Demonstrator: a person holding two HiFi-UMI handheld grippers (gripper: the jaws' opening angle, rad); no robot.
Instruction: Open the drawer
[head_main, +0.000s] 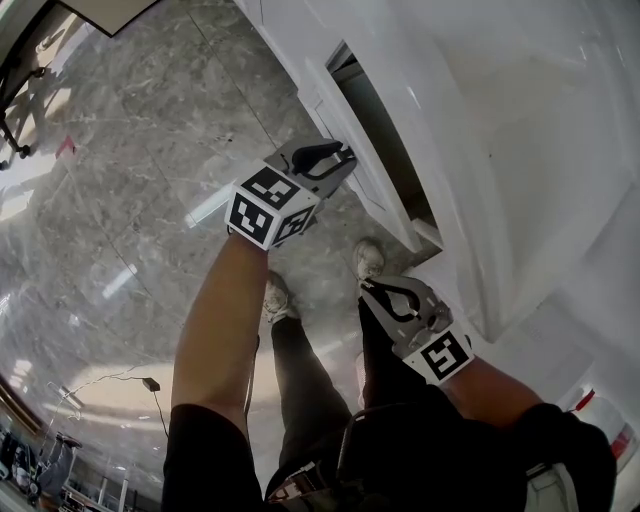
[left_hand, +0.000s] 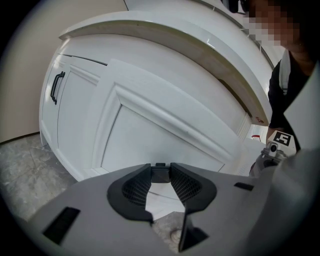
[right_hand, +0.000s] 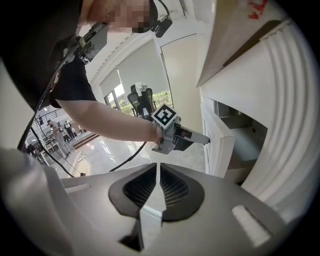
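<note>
The white panelled drawer front (head_main: 378, 175) stands pulled out from the white cabinet (head_main: 470, 200), with a dark gap behind it. My left gripper (head_main: 343, 157) points at that front, and its tips are right at the panel. In the left gripper view the drawer front (left_hand: 150, 135) fills the view ahead. The left gripper (left_hand: 161, 192) is open, with nothing between the pads (left_hand: 186, 185). The right gripper view shows the left gripper (right_hand: 200, 140) with its tip at the edge of the drawer front (right_hand: 221, 145); contact is unclear. My right gripper (head_main: 385, 293) hangs lower, shut and empty (right_hand: 157, 187).
A cabinet door with a black handle (left_hand: 56, 87) is left of the drawer. The countertop (head_main: 540, 110) overhangs the cabinet. The person's shoes (head_main: 368, 258) stand on the marble floor (head_main: 130, 200) close to the cabinet base. A cable (head_main: 150, 383) lies on the floor behind.
</note>
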